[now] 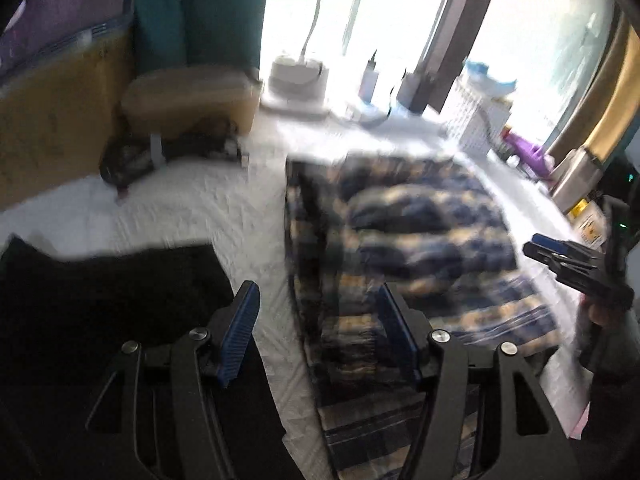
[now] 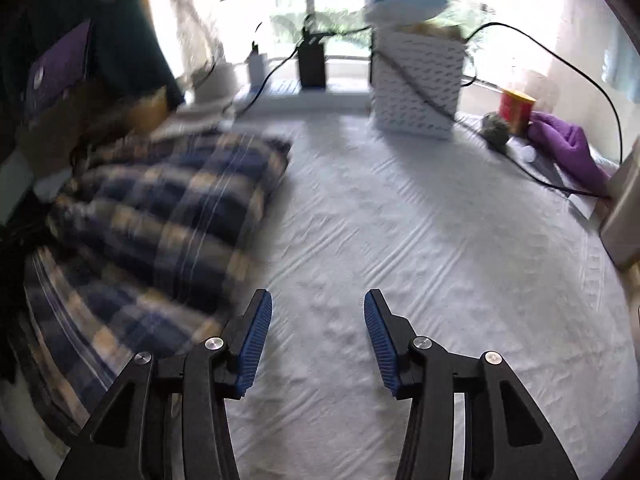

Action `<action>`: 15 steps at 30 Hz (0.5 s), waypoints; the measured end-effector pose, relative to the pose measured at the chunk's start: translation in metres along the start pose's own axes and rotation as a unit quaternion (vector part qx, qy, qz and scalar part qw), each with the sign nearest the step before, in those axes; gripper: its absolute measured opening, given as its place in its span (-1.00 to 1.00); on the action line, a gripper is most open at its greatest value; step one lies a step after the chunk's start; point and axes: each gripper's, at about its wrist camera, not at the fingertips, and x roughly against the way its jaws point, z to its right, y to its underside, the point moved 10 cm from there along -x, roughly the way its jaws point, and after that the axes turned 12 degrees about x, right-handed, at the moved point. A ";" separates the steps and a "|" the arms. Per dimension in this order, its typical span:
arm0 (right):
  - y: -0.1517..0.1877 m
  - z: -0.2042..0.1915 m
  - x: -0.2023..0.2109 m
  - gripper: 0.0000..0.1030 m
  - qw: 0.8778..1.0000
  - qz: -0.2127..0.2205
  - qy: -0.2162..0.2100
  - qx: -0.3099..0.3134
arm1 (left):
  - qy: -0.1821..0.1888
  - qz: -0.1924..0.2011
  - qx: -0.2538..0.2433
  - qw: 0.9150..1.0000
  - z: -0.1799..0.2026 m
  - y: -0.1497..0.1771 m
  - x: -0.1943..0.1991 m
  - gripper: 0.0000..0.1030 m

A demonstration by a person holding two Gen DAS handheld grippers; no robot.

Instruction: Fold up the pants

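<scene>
Your left gripper (image 1: 318, 336), black-armed with ribbed blue pads, stands with its jaws well apart and nothing between them, poised above the white textured sheet (image 1: 224, 208) that covers the work surface. Its left finger (image 1: 240, 334) hangs over the edge of a black garment (image 1: 120, 288) spread at the near left; its right finger (image 1: 398, 336) overlaps the folded plaid pants (image 1: 404, 248), a blue, navy and cream checked bundle lying in the middle of the sheet just beyond the jaws. At the right edge of that view your right gripper (image 1: 560, 256) reaches in beside the pants.

Seen from its own camera, your right gripper (image 2: 318, 340) also gapes, jaws parted over bare white sheet (image 2: 420, 220) and gripping nothing; the plaid pants (image 2: 160, 220) lie to its left, just beside the left finger (image 2: 254, 342), though the blur hides whether they touch.

Farther out, a white patterned box (image 2: 418, 84) stands upright near the window, a black cable (image 2: 560, 72) looping past it. A red can (image 2: 516, 110) and a purple cloth (image 2: 568, 148) sit at the far right.
</scene>
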 end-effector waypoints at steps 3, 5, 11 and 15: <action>-0.025 0.000 0.005 -0.03 0.999 0.031 -0.020 -0.007 | 0.027 0.029 -0.007 0.999 0.010 -0.019 0.012 0.22; -0.044 -0.009 0.000 -0.03 0.998 0.047 -0.036 0.000 | 0.016 0.030 -0.011 0.999 0.009 -0.028 0.004 0.22; -0.057 -0.035 -0.050 -0.15 0.998 0.015 -0.030 0.045 | 0.001 -0.006 -0.013 1.000 0.004 -0.035 -0.042 0.22; -0.057 -0.028 -0.059 -0.15 0.999 0.002 0.000 0.052 | -0.037 -0.031 -0.018 0.999 -0.013 -0.030 -0.072 0.27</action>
